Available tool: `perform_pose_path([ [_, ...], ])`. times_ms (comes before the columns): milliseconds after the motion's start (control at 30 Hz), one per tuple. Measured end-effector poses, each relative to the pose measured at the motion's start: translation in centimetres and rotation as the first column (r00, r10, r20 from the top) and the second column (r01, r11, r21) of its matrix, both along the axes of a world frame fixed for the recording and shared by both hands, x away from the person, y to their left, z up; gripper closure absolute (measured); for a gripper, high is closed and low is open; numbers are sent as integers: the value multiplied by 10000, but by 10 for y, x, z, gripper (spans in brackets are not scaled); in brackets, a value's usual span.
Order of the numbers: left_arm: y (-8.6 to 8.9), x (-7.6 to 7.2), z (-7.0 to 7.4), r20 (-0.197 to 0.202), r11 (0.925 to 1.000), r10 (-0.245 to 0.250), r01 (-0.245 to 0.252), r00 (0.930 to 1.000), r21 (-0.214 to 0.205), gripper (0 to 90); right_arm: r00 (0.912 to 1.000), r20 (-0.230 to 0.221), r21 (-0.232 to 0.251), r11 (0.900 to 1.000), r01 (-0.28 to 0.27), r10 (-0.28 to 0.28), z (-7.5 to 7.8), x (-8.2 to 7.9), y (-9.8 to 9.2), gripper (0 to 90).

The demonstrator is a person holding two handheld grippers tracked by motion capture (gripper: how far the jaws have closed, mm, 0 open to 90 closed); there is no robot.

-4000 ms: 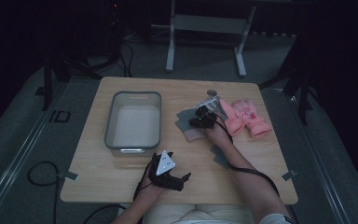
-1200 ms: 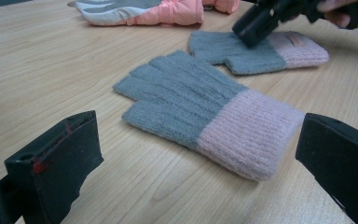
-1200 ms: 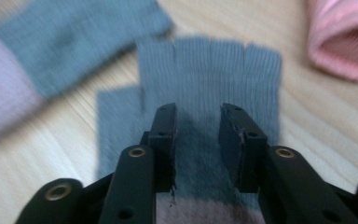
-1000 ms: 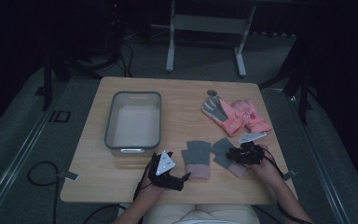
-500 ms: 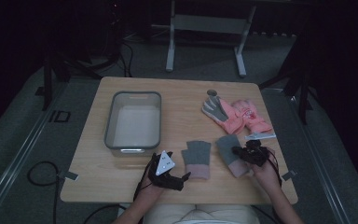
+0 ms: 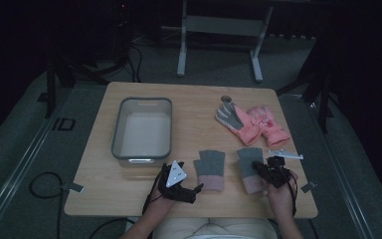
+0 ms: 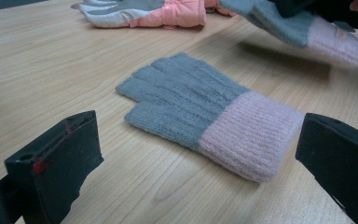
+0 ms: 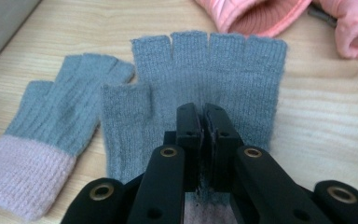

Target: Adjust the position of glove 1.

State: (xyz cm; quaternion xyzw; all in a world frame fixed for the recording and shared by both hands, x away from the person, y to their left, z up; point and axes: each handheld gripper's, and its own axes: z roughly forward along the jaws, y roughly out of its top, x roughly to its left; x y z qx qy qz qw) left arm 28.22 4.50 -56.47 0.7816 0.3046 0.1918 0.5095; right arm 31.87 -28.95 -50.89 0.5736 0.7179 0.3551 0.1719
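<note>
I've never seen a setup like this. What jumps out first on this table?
Probably the two grey knitted fingerless gloves with pink cuffs at the near edge: one lies flat in front of the open left gripper, the other is pinched in the shut right gripper. Behind them lie a pair of pink padded winter gloves at the far right and a grey plastic tub at the left.

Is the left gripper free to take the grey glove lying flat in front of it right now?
Probably yes. The left gripper stands open, and the flat grey glove lies just ahead between its jaws, with bare table around it. The right gripper holds the other grey glove off to one side, clear of that path.
</note>
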Motion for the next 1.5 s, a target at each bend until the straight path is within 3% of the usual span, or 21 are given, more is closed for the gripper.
perform_pose_path([
  [300,0,0,0,42,10000,24,-24,10000,20,0,9991,53,71,9991,429,-430,-14,2,18,850],
  [567,0,-1,0,56,10000,19,-19,10000,2,0,9951,-48,76,9950,992,-992,-24,5,14,844],
  [733,0,-1,0,60,10000,19,-19,10000,12,0,9928,-240,-337,9926,1163,-1171,-38,7,16,787],
  [833,0,-1,0,57,10000,10,-10,10000,13,0,9931,-4,-621,9912,1171,-1173,-41,7,19,782],
  [967,0,-1,0,63,10000,2,-2,10000,31,0,9936,-17,-482,9924,1128,-1130,-38,7,17,742],
  [1100,0,0,0,39,10000,-25,25,10000,24,0,9969,419,-629,9956,695,-669,-25,6,10,746],
  [1200,0,0,0,11,10000,-46,46,10000,28,0,9959,699,-889,9947,-508,571,-14,10,-1,707],
  [1300,0,0,0,22,10000,-20,20,10000,29,0,9858,521,-664,9855,-1559,1594,-9,16,-11,672],
  [1367,-1,-1,0,35,10000,-7,7,10000,-38,0,9745,395,-1066,9706,-2158,2210,-8,21,-16,668],
  [1433,0,0,0,16,10000,-31,31,10000,-52,0,9679,227,-1089,9630,-2466,2504,-7,24,-20,662],
  [1500,0,0,0,15,10000,-73,73,10000,-48,0,9576,101,-1351,9492,-2840,2879,-8,28,-25,670],
])
